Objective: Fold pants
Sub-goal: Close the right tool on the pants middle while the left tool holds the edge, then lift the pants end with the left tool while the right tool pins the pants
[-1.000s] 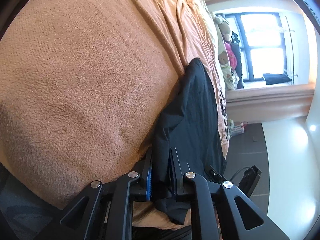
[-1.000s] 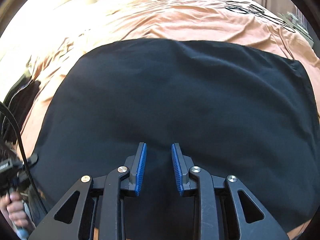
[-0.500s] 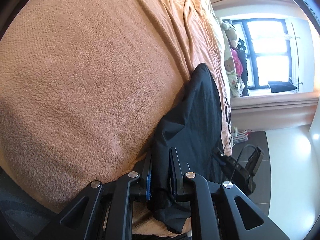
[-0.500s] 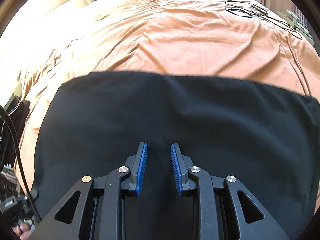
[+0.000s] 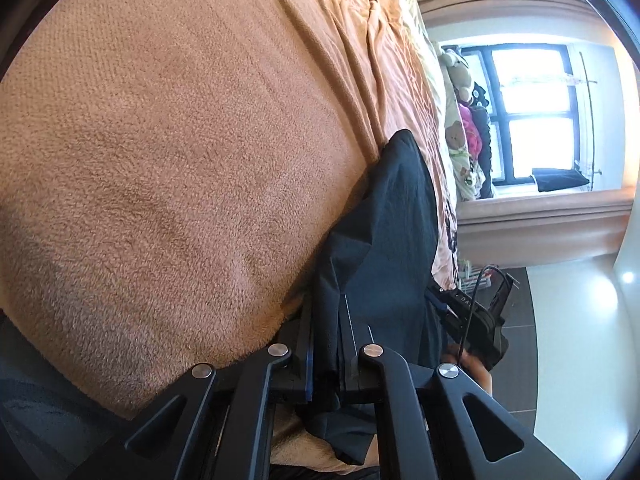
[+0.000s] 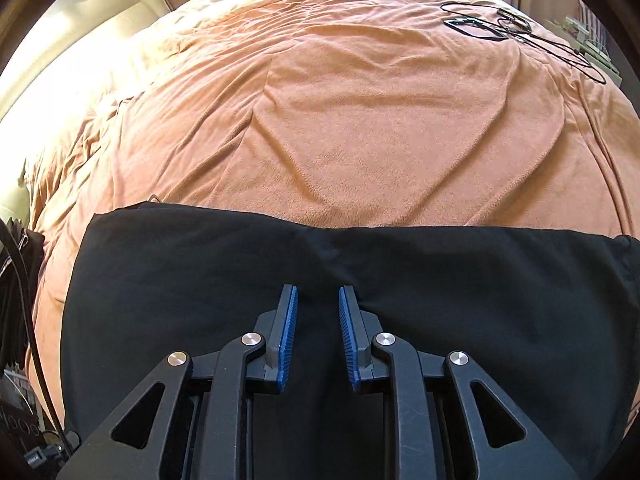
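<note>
Left wrist view: left tongs [image 5: 326, 344] clamped on a bunched edge of the black pants [image 5: 394, 240], jaws just closed further onto the fabric, at the near edge of the bed's orange blanket [image 5: 180, 160]. Pants stretched away along the bed edge toward the window [image 5: 532, 112]. Right wrist view: right tongs [image 6: 318, 320] over the pants [image 6: 480, 288], blue pads [image 6: 289, 332] narrowly parted after closing a little, dark cloth seen in the gap, grip not clear. Black cable [image 6: 532, 36] far off on the blanket [image 6: 360, 120].
</note>
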### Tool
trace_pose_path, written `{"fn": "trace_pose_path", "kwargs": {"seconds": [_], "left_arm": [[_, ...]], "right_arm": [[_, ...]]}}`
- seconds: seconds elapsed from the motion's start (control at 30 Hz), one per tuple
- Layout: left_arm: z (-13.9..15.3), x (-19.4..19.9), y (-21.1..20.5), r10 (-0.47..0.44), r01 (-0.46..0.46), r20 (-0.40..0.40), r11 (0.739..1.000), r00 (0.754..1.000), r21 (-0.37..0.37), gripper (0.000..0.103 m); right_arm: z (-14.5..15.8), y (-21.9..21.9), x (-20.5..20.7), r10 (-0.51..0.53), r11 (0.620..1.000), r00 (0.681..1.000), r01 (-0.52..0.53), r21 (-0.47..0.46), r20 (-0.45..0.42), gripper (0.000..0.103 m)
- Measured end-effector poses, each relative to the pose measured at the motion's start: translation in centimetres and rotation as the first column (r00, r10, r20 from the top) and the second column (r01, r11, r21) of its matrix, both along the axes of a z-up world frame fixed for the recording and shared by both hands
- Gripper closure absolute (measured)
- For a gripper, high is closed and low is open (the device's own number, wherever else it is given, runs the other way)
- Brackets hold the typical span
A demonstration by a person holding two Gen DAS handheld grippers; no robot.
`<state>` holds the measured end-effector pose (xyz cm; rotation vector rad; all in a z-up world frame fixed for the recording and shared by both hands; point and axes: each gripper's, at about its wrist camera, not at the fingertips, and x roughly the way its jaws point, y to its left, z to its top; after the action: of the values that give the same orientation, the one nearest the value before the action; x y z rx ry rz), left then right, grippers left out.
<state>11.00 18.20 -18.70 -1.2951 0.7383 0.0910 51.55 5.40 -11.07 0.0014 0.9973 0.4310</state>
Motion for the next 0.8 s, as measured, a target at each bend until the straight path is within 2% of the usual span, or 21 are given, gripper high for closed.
{"fn": "trace_pose_path", "kwargs": {"seconds": [0.23,0.3,0.4,0.8], "left_arm": [[0.8,0.1,-0.1,-0.018,0.018,0.025,1.0,1.0,0.014,0.096],[1.0,0.3,-0.1,-0.022,0.022,0.033,1.0,0.999,0.014,0.096],[1.5,0.4,-0.2,-0.03,0.029,0.057,0.999,0.998,0.017,0.096],[2.8,0.7,-0.7,-0.052,0.05,0.116,0.999,0.992,0.019,0.096]], "right_arm": [[0.1,-0.5,-3.8,0.049,0.999,0.999,-0.049,-0.002,-0.013,0.084],[0.1,-1.0,-5.1,0.056,0.998,0.998,-0.055,0.009,-0.021,0.092],[-0.1,-1.7,-7.1,0.065,0.998,0.997,-0.064,0.028,-0.039,0.097],[-0.5,-3.9,-14.3,0.099,0.995,0.994,-0.097,0.037,-0.042,0.097]]}}
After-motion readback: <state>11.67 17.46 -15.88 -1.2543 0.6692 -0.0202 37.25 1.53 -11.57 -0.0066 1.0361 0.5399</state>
